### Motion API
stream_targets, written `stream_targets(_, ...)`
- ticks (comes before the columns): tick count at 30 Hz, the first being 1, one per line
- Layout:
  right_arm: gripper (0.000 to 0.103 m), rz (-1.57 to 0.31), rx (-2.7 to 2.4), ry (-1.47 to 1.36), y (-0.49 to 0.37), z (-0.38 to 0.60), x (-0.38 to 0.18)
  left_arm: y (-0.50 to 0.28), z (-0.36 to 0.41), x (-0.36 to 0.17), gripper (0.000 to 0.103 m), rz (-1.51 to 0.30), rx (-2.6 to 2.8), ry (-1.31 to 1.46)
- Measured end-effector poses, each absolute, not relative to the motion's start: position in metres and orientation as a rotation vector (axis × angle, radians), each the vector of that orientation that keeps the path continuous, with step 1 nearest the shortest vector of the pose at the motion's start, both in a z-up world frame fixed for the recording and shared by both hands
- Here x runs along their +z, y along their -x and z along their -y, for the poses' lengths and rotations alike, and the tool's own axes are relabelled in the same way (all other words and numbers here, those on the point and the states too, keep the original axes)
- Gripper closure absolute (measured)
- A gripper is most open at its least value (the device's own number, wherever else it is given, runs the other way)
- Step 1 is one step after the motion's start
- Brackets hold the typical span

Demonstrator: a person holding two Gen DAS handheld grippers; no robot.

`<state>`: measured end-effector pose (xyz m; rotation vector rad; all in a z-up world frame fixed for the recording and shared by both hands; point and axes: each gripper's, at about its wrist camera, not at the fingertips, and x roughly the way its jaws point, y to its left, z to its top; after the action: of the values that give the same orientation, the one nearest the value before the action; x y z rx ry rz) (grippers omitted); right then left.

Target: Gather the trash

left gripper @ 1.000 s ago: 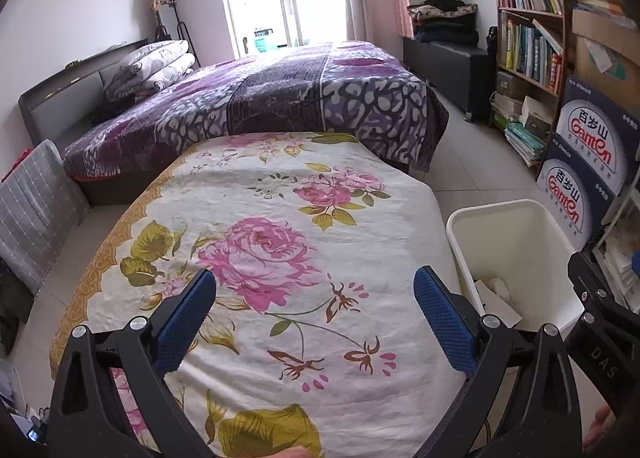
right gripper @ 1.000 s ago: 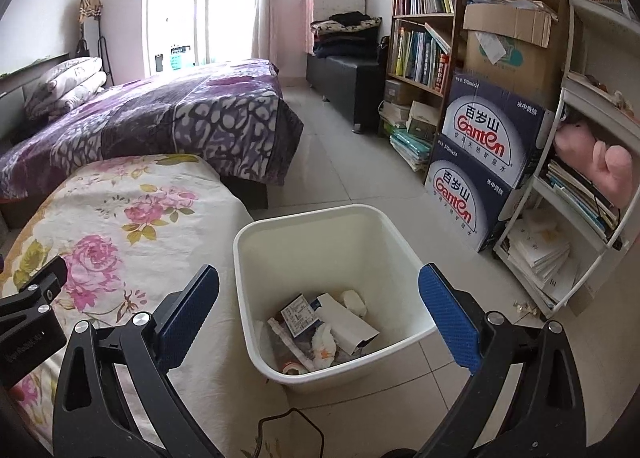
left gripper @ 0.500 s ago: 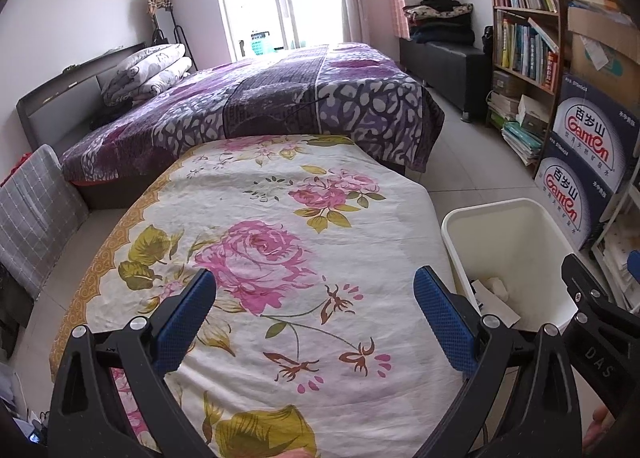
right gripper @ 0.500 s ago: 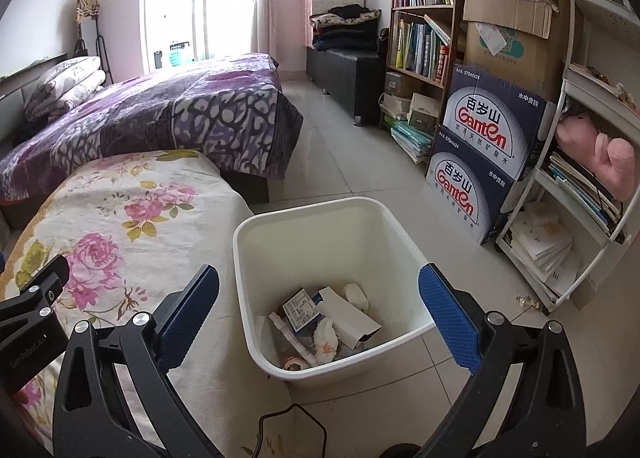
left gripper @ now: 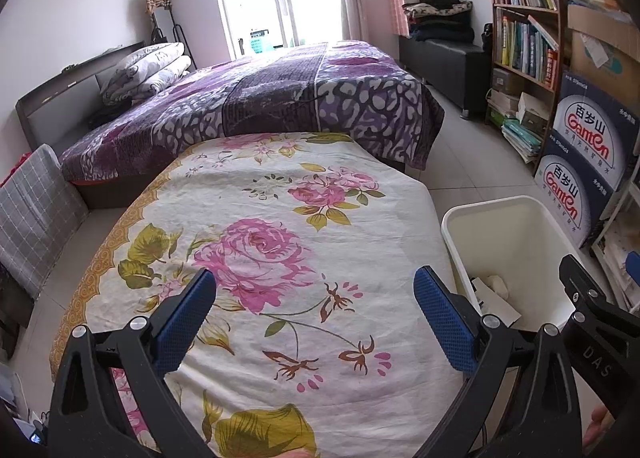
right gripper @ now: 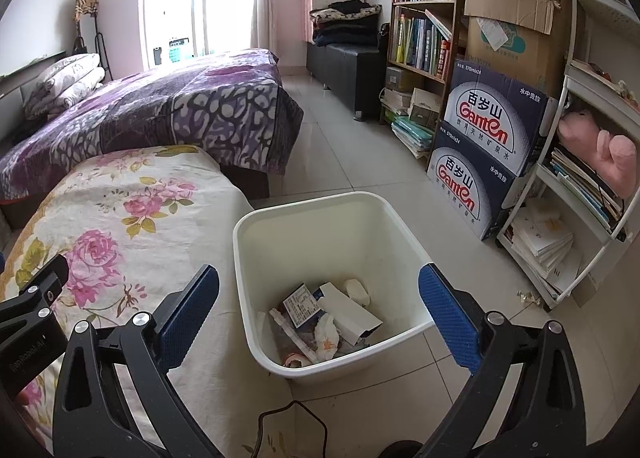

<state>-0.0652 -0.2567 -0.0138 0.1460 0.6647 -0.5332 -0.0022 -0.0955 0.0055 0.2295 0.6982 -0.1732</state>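
Only the right wrist view shows the bin [right gripper: 256, 242] holding trash [right gripper: 328, 314]; both tongs [left gripper: 316, 306] [right gripper: 320, 306] gape, gripping nothing.

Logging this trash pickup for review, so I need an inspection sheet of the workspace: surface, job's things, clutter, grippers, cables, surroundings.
Surface: floral-print cloth cover, no trash seen on it.
Job's things: white plastic bin on the tiled floor, holding a white carton and crumpled wrappers.
Clutter: small scrap by the white shelf.
Grippers: left hand-held gripper open, empty; right hand-held gripper open, empty, over the bin.
Cables: black cable at the cover's edge.
Surroundings: purple bed, blue Ganten boxes.
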Motion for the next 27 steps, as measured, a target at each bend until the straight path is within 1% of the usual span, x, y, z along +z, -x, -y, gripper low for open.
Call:
stream_targets(12,0.007,-0.674,-0.532,-0.146,0.065,0.255,-0.017,0.001,0.094,0.005,0.007,-0.700,-0.170,-0.231)
stream_targets(23,0.007,-0.741,-0.520,-0.178,0.064,0.256,-0.026,0.000,0.092,0.000,0.007,-0.688,-0.192,-0.233)
stream_targets(27,0.007,-0.739,-0.523,-0.190,0.064,0.261,-0.023,0.002,0.094,0.000,0.007,-0.679,-0.206,-0.244)
